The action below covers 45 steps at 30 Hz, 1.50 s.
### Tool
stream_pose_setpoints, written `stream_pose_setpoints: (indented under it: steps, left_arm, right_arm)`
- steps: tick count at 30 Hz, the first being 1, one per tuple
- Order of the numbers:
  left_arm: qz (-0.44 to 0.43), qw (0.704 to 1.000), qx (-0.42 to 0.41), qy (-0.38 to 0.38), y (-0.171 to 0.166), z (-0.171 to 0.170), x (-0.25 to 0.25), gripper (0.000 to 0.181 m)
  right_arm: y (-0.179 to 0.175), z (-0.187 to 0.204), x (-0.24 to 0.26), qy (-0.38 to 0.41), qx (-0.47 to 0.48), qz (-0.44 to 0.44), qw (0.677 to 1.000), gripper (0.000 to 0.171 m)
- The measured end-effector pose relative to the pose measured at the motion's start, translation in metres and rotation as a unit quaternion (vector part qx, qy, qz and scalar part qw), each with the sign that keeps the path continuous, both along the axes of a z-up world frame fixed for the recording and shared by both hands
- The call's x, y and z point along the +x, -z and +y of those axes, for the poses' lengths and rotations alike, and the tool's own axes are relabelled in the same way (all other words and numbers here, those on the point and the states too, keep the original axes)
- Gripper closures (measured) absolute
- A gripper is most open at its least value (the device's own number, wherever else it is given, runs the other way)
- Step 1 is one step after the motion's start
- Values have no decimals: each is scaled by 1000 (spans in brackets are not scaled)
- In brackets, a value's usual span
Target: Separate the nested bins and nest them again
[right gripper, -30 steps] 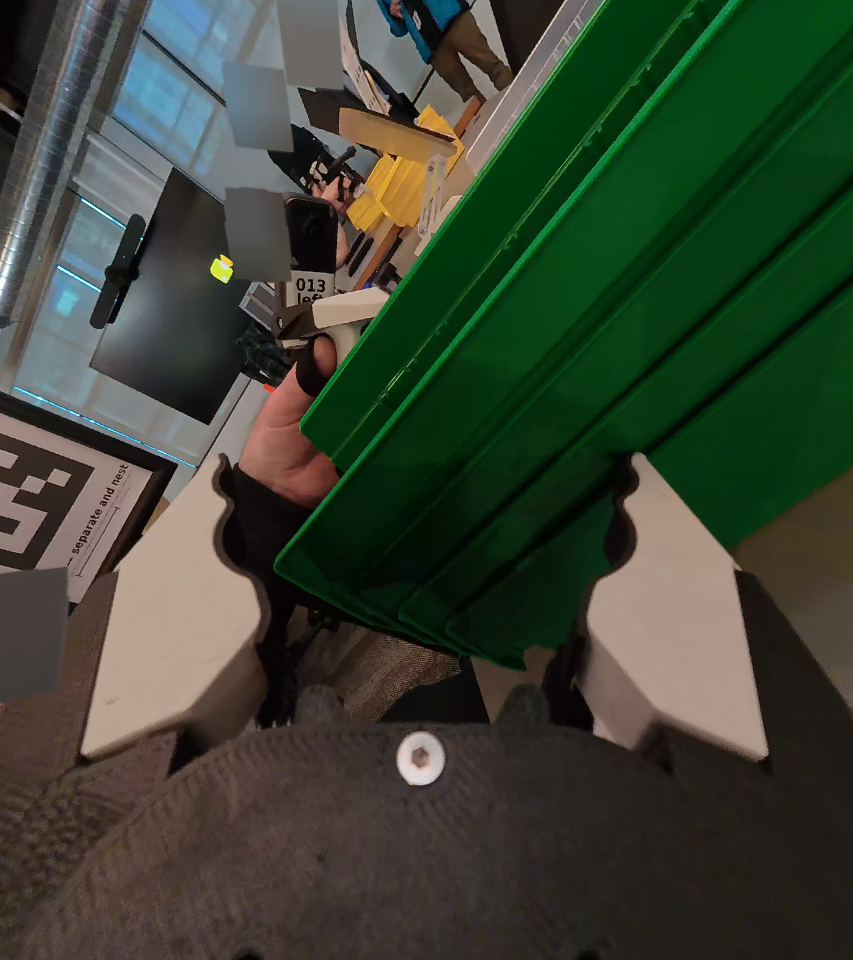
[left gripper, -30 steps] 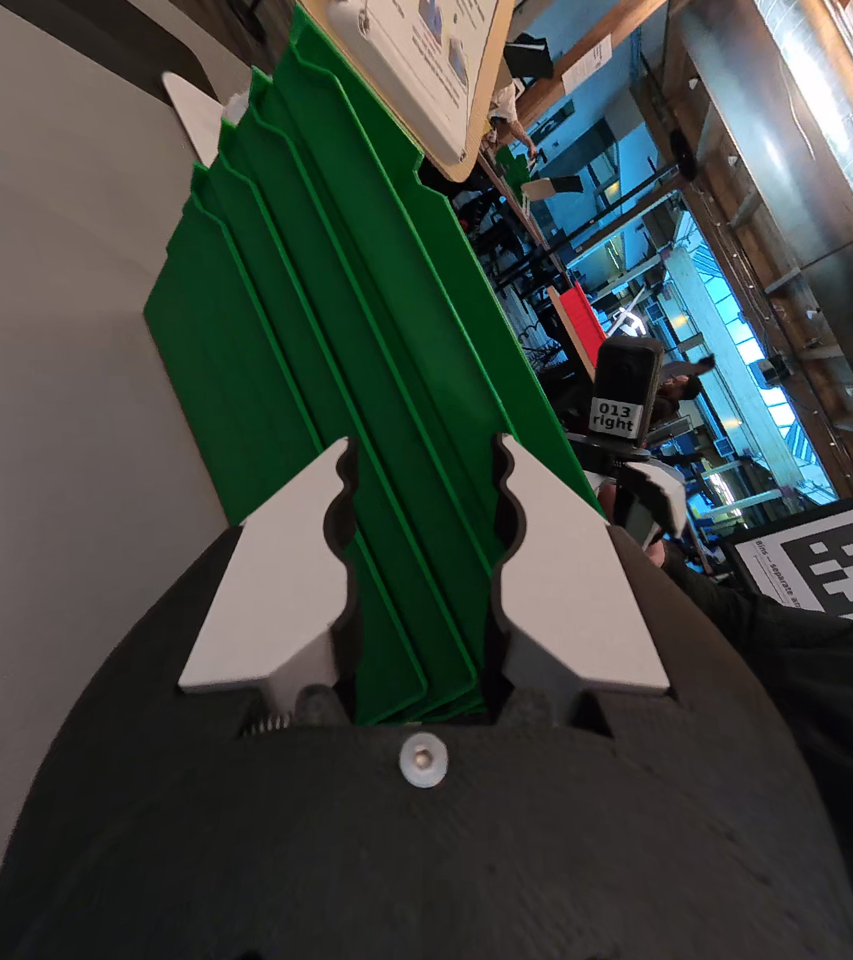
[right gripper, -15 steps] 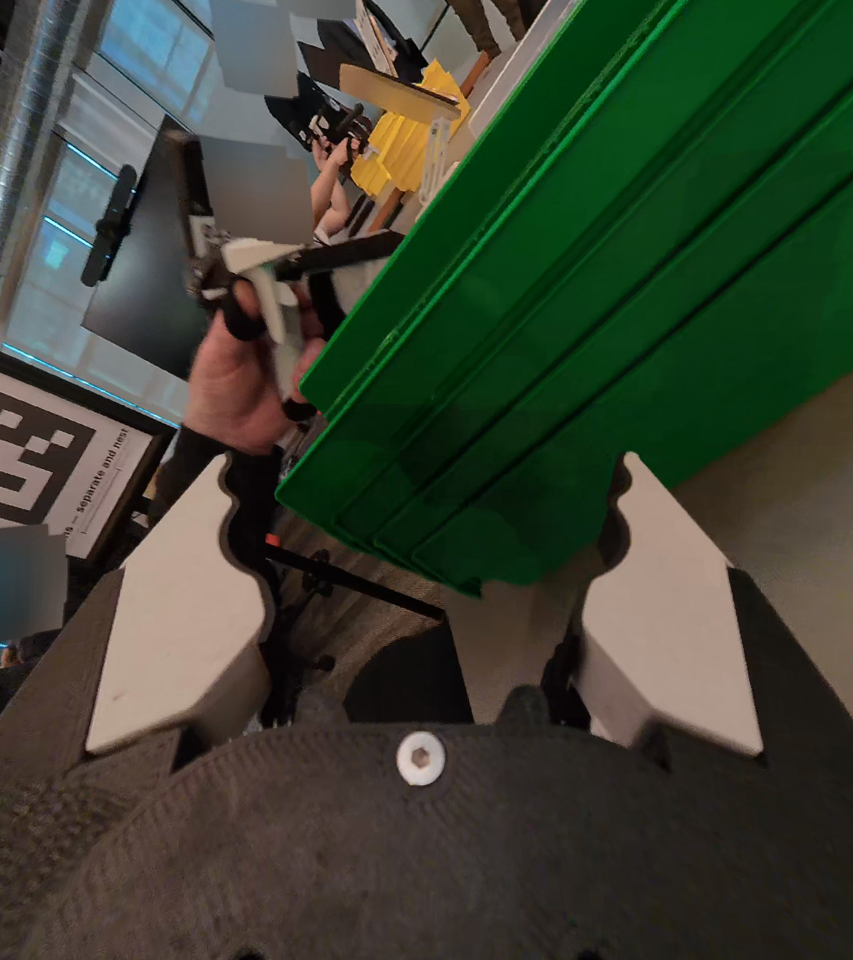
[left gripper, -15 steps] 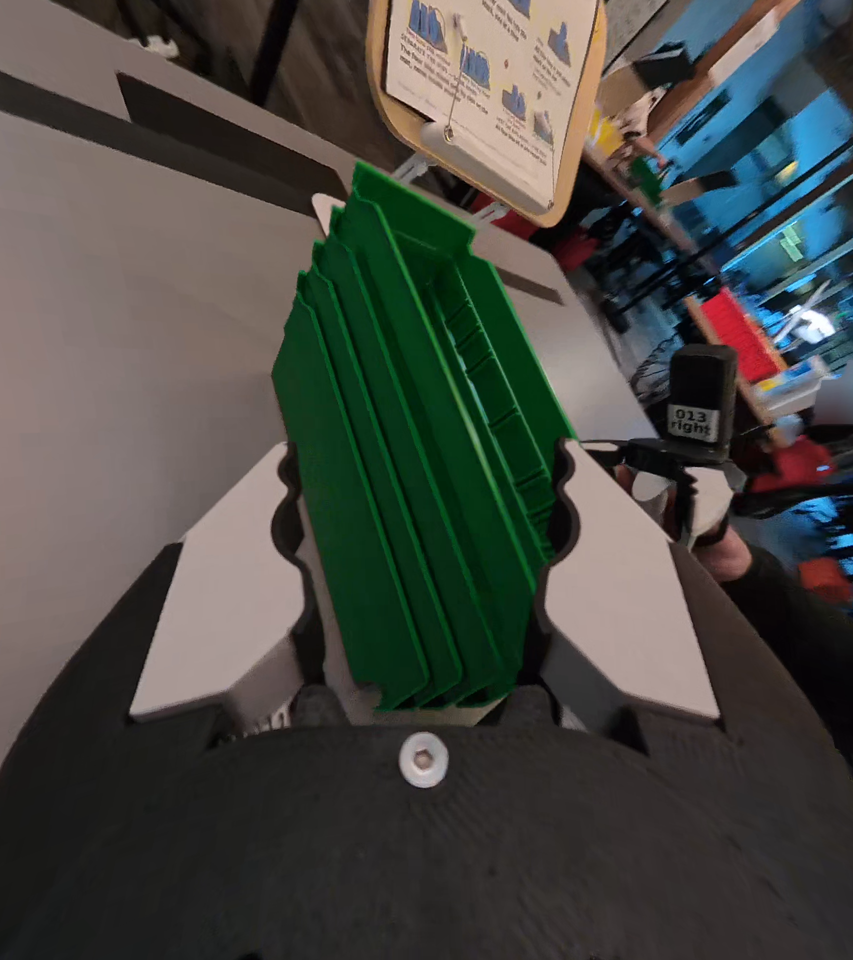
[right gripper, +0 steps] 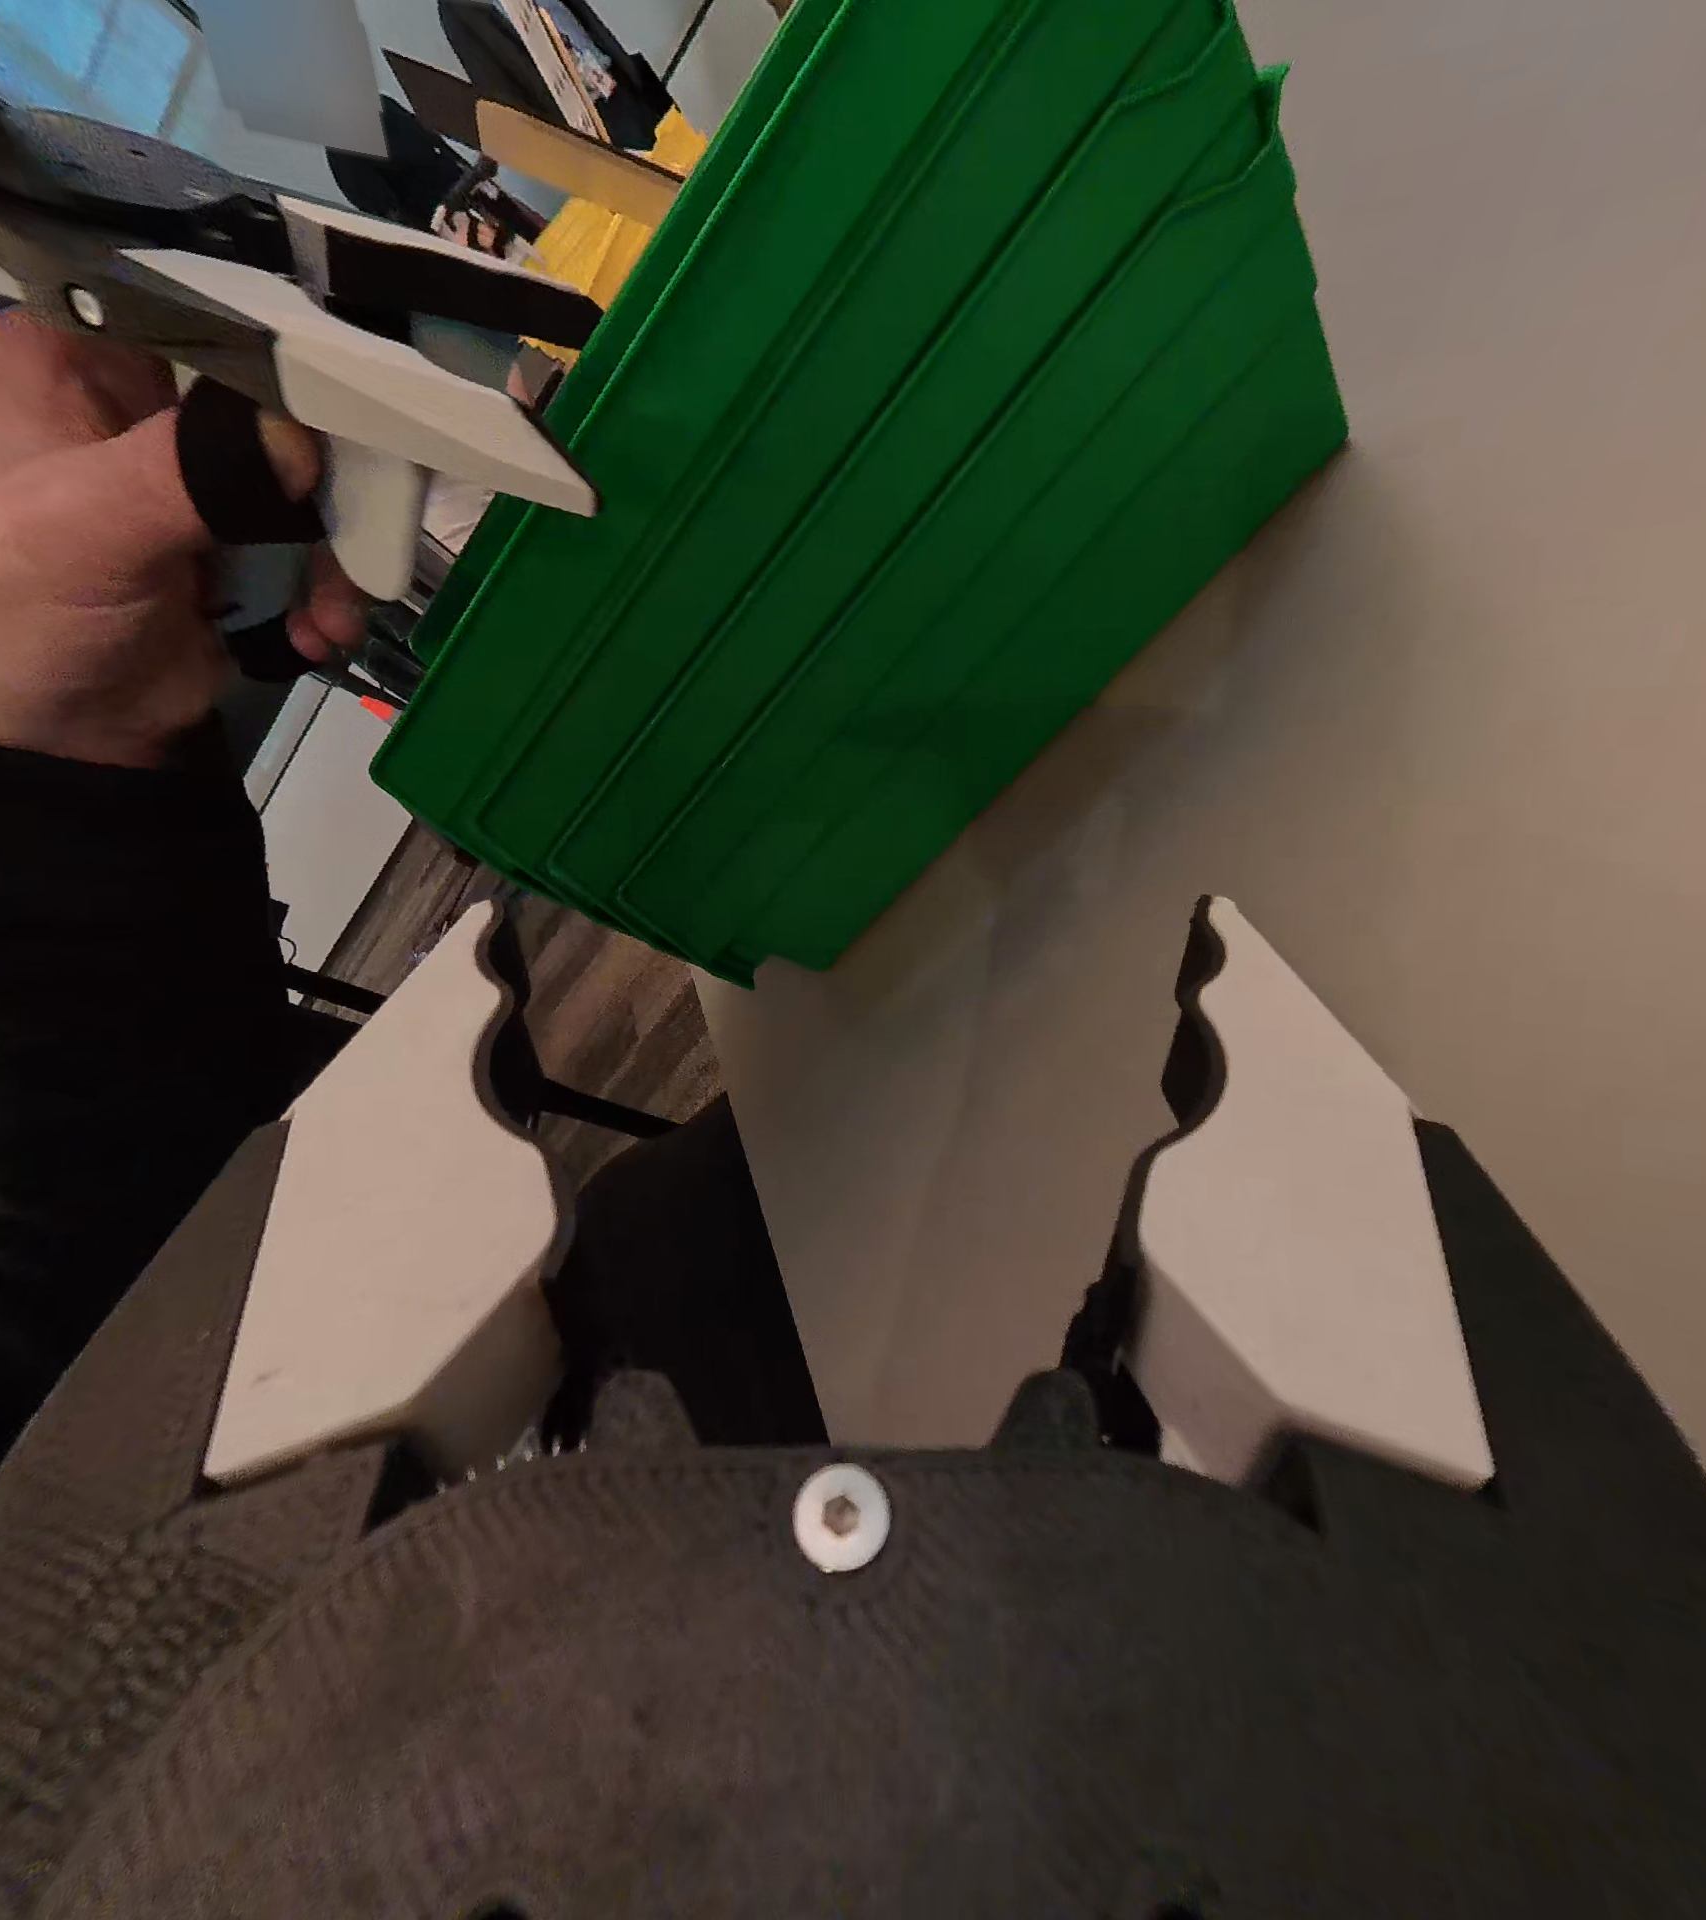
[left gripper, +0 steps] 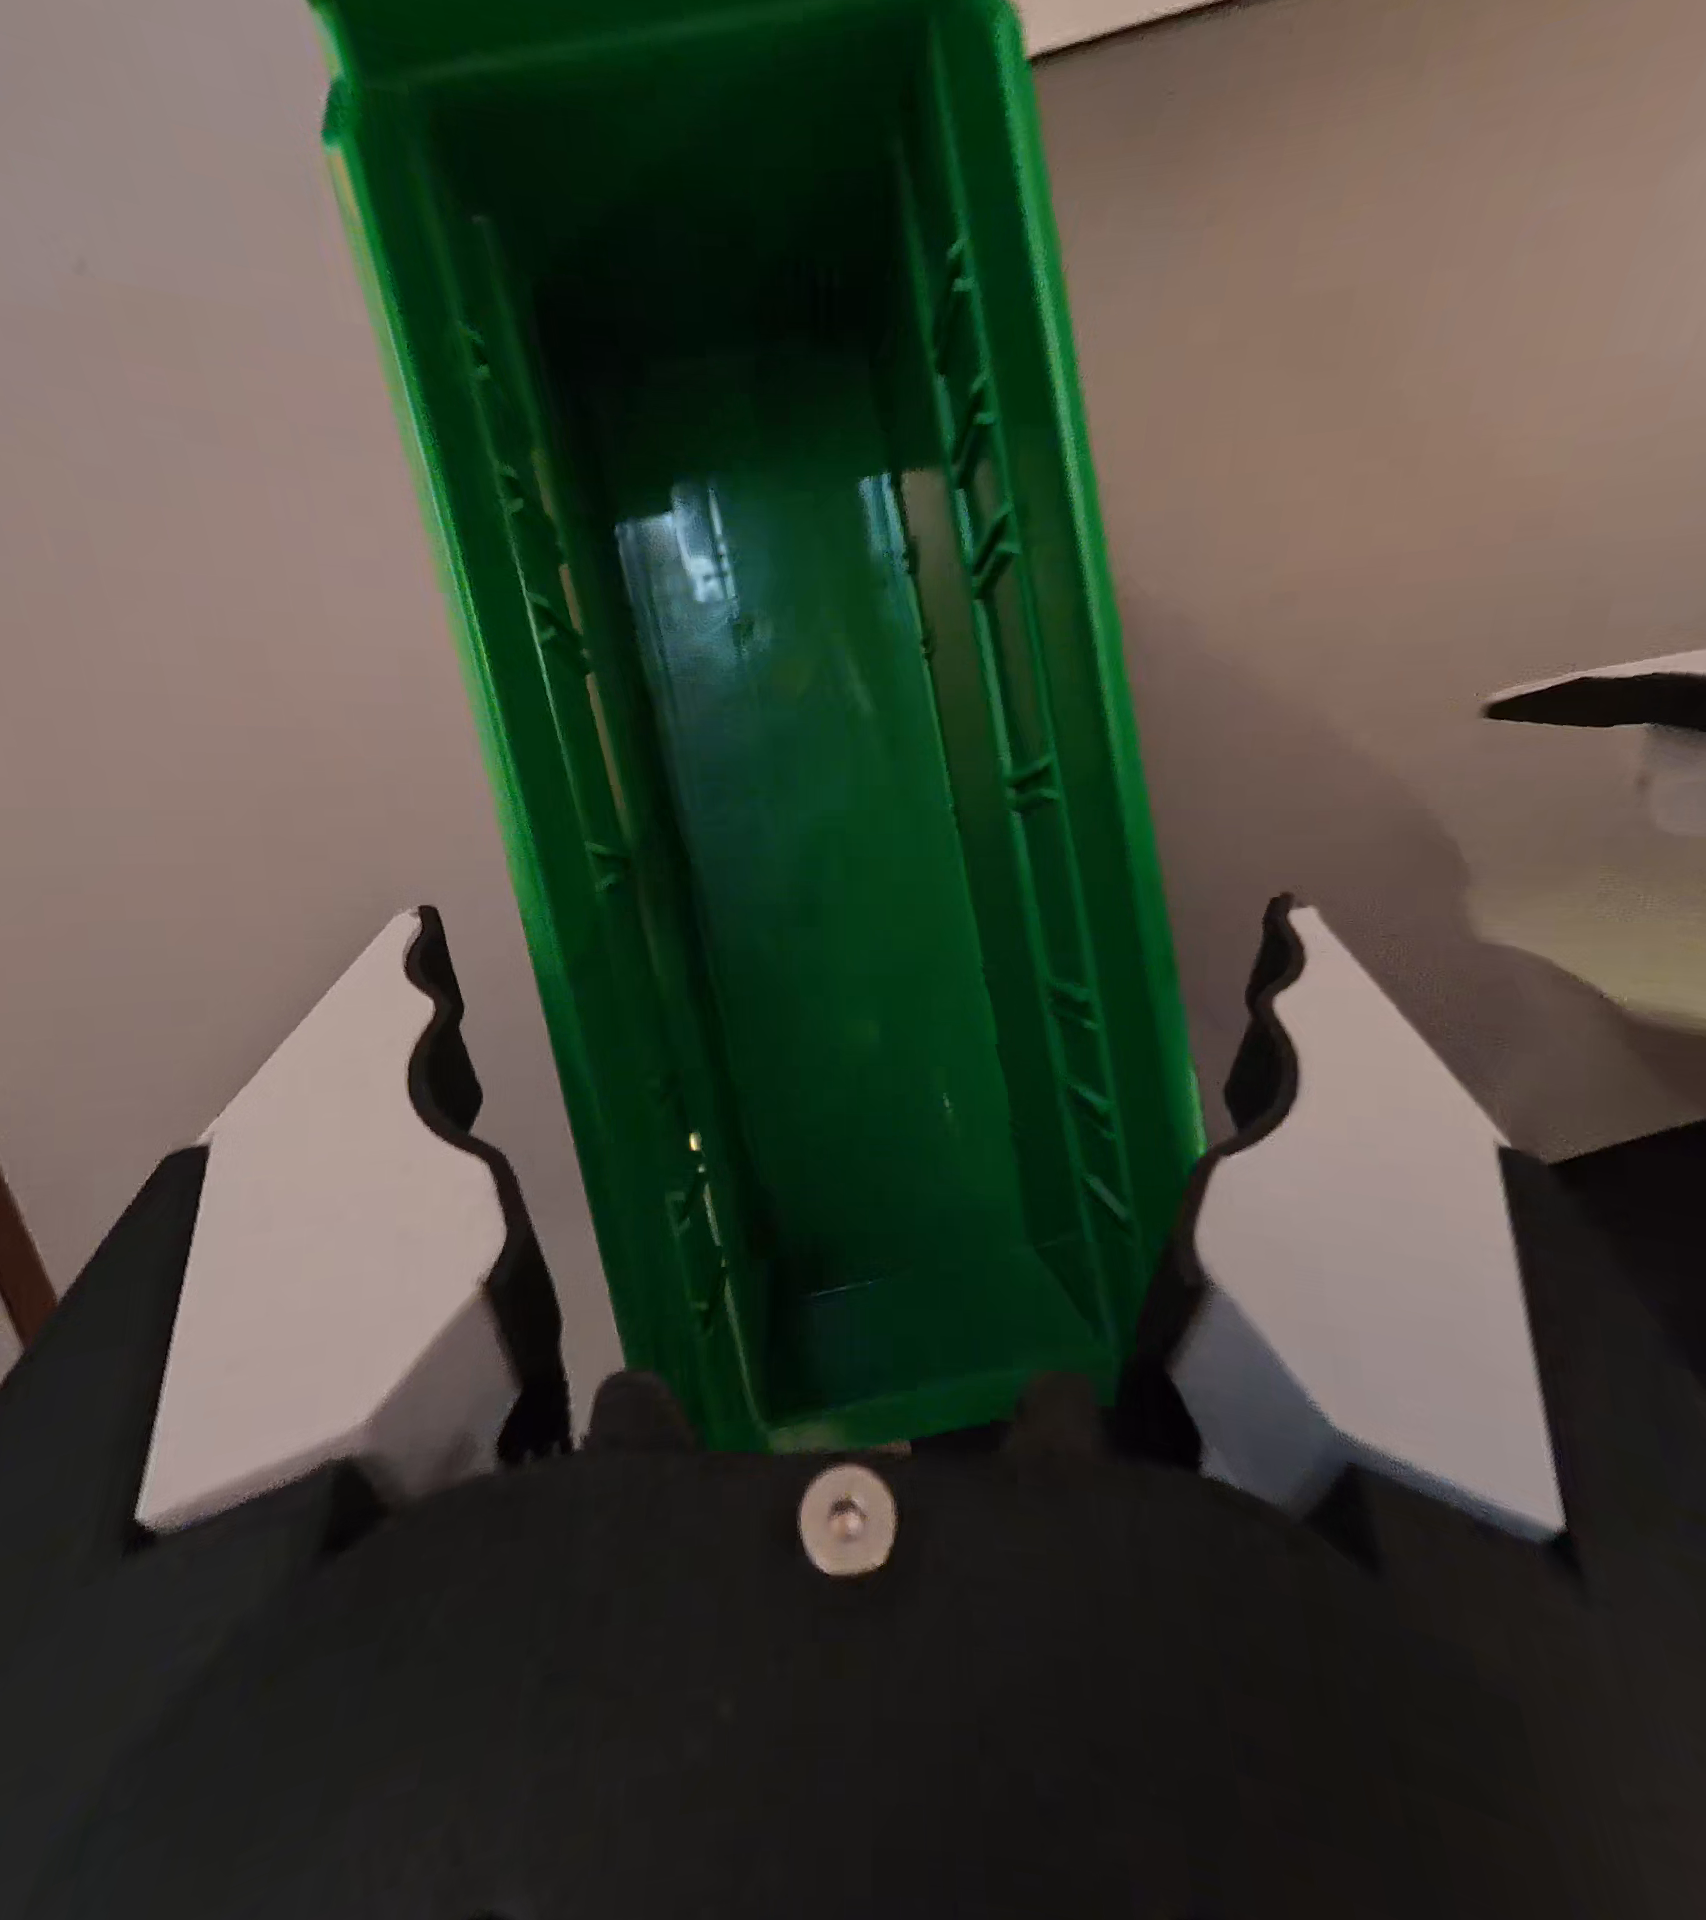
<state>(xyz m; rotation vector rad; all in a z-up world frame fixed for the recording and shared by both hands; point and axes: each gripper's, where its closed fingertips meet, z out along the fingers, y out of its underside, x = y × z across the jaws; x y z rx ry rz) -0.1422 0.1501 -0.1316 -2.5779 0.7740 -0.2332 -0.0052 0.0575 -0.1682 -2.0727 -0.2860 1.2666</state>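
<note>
Here the left claw (left gripper: 849,1039), released, straddles the nested green plastic bins (left gripper: 776,727); the right claw (right gripper: 849,997), released, hangs just near of them on the grey counter (right gripper: 1555,623).

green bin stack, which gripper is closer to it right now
Left. The left gripper straddles the near end of the green bin stack, fingers open on either side of it. The right gripper sits back from the stack's side, open and not touching.
</note>
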Motion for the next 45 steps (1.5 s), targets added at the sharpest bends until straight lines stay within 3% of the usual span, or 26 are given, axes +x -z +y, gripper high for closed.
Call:
stream_pose_setpoints:
  steps: [3, 15, 27, 39, 45]
  left_arm:
    - [20, 1000, -16, -4, 6, 1, 0, 55]
    - [-1, 1000, 1, -3, 0, 3, 0, 78]
    - [-20, 999, 26, -2, -14, 7, -3, 81]
    - [-48, 996, 77, 5, -65, 11, 2, 80]
    - [-69, 990, 117, 23, -107, 10, 18, 81]
  right_arm:
    - [0, 1, 2, -2, 4, -7, 1000, 50]
    - [16, 0, 0, -14, -15, -8, 1000, 53]
    - [20, 0, -1, -17, -23, -7, 1000, 55]
    - [14, 2, 5, -12, -19, -1, 1000, 55]
    - [3, 6, 21, 3, -11, 6, 1000, 55]
